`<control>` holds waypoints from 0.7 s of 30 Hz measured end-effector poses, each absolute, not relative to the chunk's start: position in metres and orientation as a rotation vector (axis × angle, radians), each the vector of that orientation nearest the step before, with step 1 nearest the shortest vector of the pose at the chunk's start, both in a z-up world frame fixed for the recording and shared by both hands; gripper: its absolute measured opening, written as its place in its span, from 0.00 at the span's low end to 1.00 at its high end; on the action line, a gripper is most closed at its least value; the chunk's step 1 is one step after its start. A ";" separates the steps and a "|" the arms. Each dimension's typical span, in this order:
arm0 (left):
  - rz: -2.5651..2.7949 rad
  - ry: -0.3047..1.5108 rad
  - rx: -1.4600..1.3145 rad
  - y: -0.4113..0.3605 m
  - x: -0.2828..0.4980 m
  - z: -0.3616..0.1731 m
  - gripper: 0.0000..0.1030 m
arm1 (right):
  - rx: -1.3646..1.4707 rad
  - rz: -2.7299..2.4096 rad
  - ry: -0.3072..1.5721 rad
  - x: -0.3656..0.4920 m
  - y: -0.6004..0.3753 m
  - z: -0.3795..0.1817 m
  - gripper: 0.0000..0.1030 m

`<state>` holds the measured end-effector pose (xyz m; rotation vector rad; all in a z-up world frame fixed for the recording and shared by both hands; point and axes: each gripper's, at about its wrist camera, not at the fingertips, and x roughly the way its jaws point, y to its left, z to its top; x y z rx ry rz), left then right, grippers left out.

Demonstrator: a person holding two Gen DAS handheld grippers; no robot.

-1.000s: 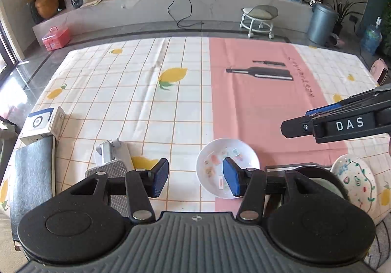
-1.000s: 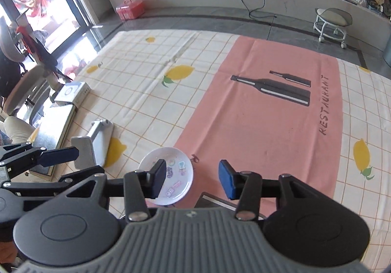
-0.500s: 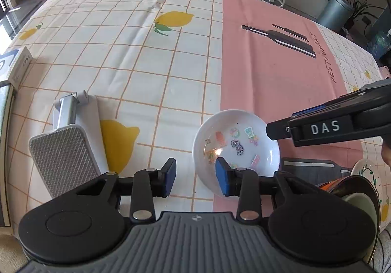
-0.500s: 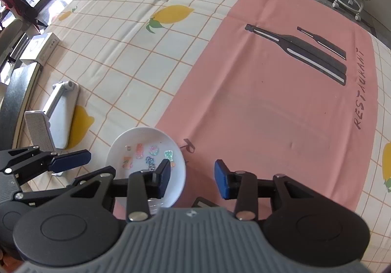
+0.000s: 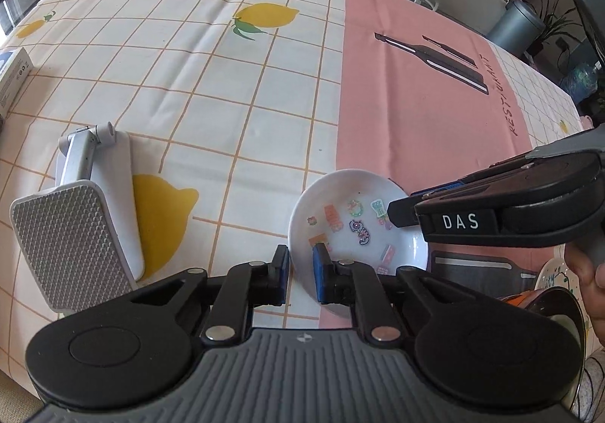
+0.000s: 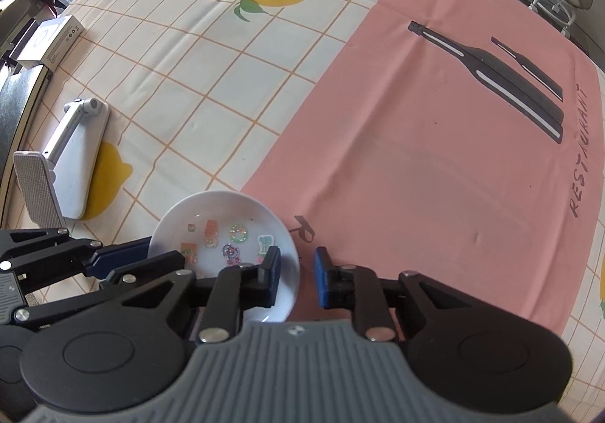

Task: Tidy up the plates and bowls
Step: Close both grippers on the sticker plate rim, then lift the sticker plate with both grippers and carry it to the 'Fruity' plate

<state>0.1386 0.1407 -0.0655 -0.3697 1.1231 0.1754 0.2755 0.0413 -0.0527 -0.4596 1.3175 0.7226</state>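
A small white plate (image 5: 359, 222) (image 6: 223, 226) with coloured stickers inside lies where the checked cloth meets the pink strip. My left gripper (image 5: 301, 269) points steeply down with its closing jaws on either side of the plate's near-left rim, and the blue pads pinch it. From the right wrist view it reaches in as the left gripper (image 6: 143, 249) at the plate's left edge. My right gripper (image 6: 297, 273) is closing too, straddling the right rim; in the left wrist view the right gripper (image 5: 401, 209) has its tips on that rim.
A grey folding stand (image 5: 75, 218) (image 6: 72, 165) lies left of the plate. A dark bowl (image 5: 556, 309) and a patterned plate (image 5: 552, 271) sit at the lower right near a hand (image 5: 590, 283). A white box (image 6: 53, 41) rests at the far left.
Both grippers came down over the white plate and drew their jaws in from wide apart to a narrow pinch on its opposite rims. The plate has stayed put.
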 end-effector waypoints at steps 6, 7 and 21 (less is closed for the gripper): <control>0.174 1.118 -0.379 0.141 0.137 -0.066 0.12 | -0.457 0.729 1.309 0.273 0.043 -0.053 0.07; 0.176 1.115 -0.386 0.142 0.136 -0.066 0.11 | -0.452 0.729 1.310 0.273 0.042 -0.053 0.07; 0.178 0.912 -0.625 0.169 0.123 -0.035 0.03 | -0.298 0.704 1.306 0.279 0.024 -0.027 0.07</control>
